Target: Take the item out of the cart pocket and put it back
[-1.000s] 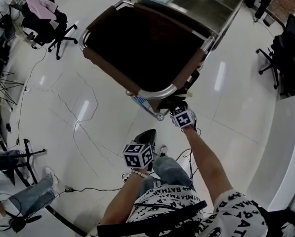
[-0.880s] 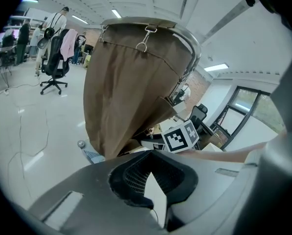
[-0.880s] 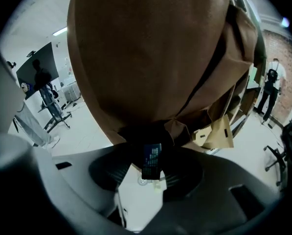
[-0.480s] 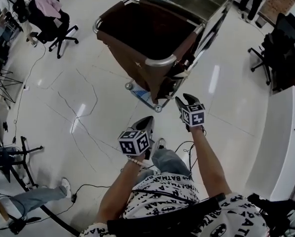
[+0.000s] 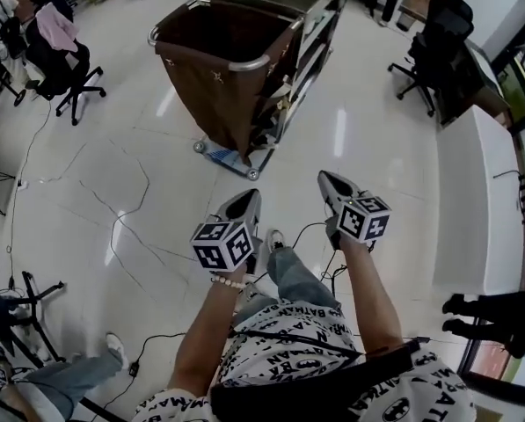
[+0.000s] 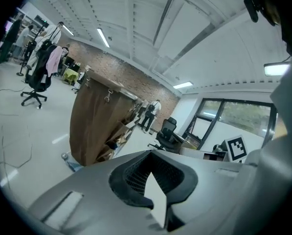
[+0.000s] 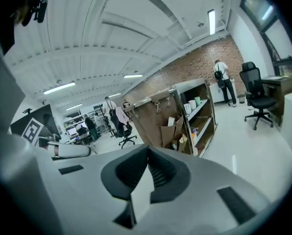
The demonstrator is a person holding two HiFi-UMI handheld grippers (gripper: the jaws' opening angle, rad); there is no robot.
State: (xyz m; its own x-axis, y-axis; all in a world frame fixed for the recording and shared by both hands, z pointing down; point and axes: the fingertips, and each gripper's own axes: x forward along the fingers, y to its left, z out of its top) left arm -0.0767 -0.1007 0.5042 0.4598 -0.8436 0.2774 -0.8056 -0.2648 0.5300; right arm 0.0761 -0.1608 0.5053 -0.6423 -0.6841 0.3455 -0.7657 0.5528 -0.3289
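Note:
The housekeeping cart (image 5: 290,25) with its brown laundry bag (image 5: 218,60) stands a few steps ahead of me. Its side shelves and brown pockets (image 7: 171,131) hold boxes and small items. My left gripper (image 5: 247,199) is held in front of my body, well short of the cart, shut and empty. In the left gripper view the left gripper (image 6: 153,180) points at the bag's side (image 6: 94,121). My right gripper (image 5: 326,181) is level with it on the right; its jaws are closing fully together with nothing between them. The right gripper (image 7: 146,173) faces the cart's shelves.
Black office chairs stand at left (image 5: 64,64) and right (image 5: 438,47). A white counter (image 5: 477,192) runs along the right. Cables (image 5: 113,209) trail over the glossy floor. A person (image 7: 221,80) stands beyond the cart, and someone's legs (image 5: 69,376) show at lower left.
The right gripper has come away from the cart's near corner and back toward my body. The cart now lies farther off, and both grippers sit side by side.

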